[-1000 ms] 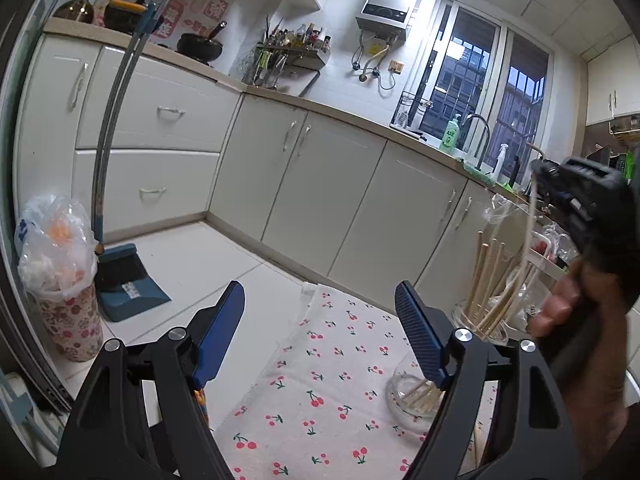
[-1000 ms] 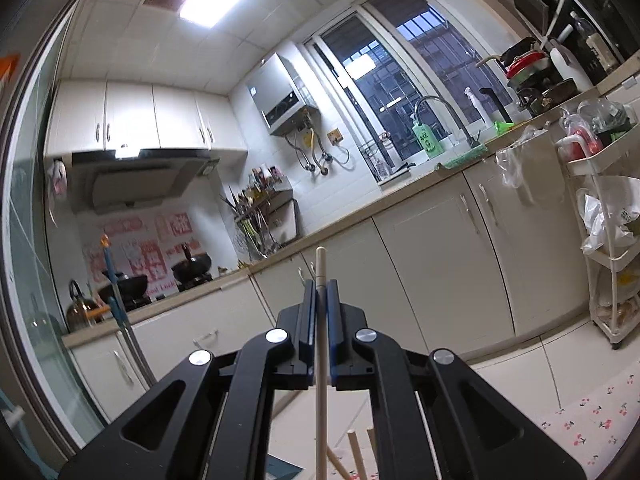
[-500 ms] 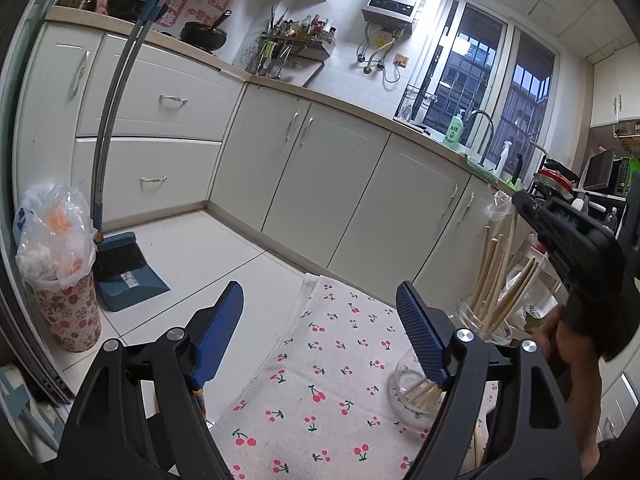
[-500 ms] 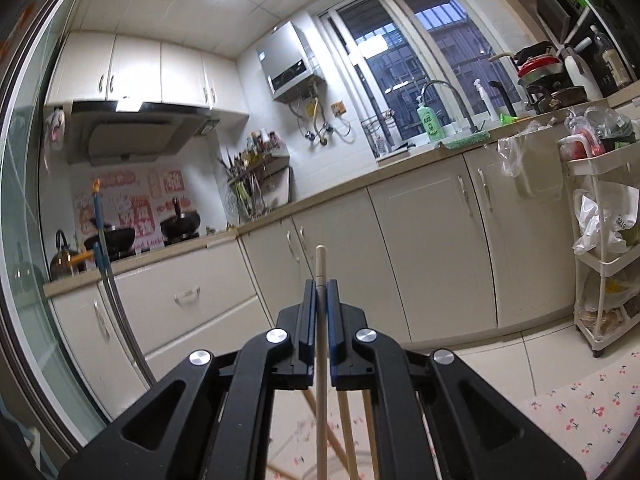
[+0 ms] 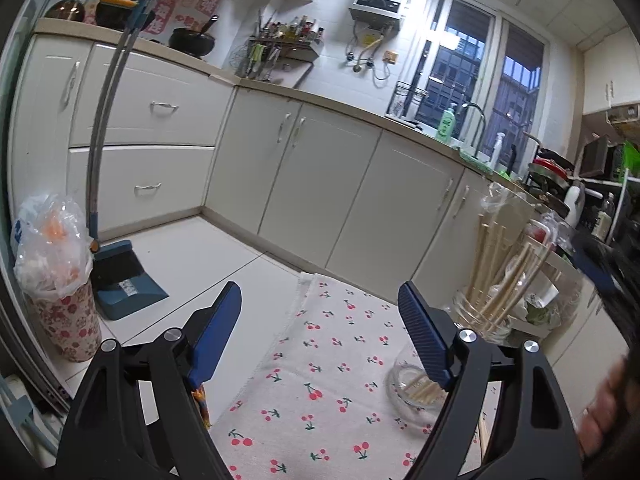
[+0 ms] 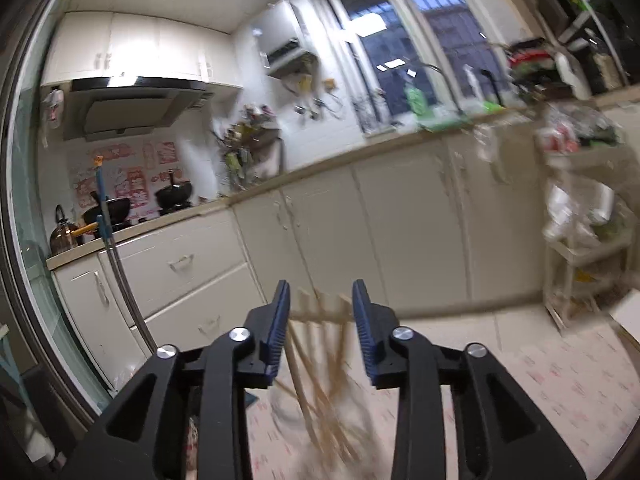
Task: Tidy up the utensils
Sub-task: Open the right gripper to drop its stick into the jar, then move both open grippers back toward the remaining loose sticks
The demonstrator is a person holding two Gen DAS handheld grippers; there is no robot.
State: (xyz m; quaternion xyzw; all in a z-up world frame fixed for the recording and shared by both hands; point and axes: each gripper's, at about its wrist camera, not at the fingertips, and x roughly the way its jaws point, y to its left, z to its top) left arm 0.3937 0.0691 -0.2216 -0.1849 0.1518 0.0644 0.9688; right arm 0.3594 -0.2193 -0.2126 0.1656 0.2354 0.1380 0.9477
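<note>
1. left gripper (image 5: 320, 322): black frame, 2 blue ribbed pads, jaws released wide with nothing between them, over a cloth (image 5: 320, 380) of white weave printed with red cherries.
2. right gripper (image 6: 320, 320): same build. its jaws are opening; the pads press on nothing, and blurred chopsticks (image 6: 320, 380) show in the gap beyond them.
3. the chopsticks are pale wooden sticks, thin and straight. in the left view they stand fanned out in a clear round glass jar (image 5: 480, 316) on the cloth, to the right of the left gripper.
4. a 2nd clear jar (image 5: 408, 392) lies close in front of it, a few sticks inside, partly hidden behind the left gripper's right pad.
5. around: cream cabinets (image 5: 320, 184) with metal handles, a white tiled floor, a blue dustpan (image 5: 124, 284) and a floral bin (image 5: 60, 312) lined with a crinkled plastic bag.
6. a shelf cart (image 6: 580, 248) stands at the right in the right view, smeared by motion blur.
7. a hand (image 5: 604, 412) is cut off at the left view's right edge, blurred, under a dark shape hard to make out.
8. in the right view the jar under the sticks is too blurred to trace.
</note>
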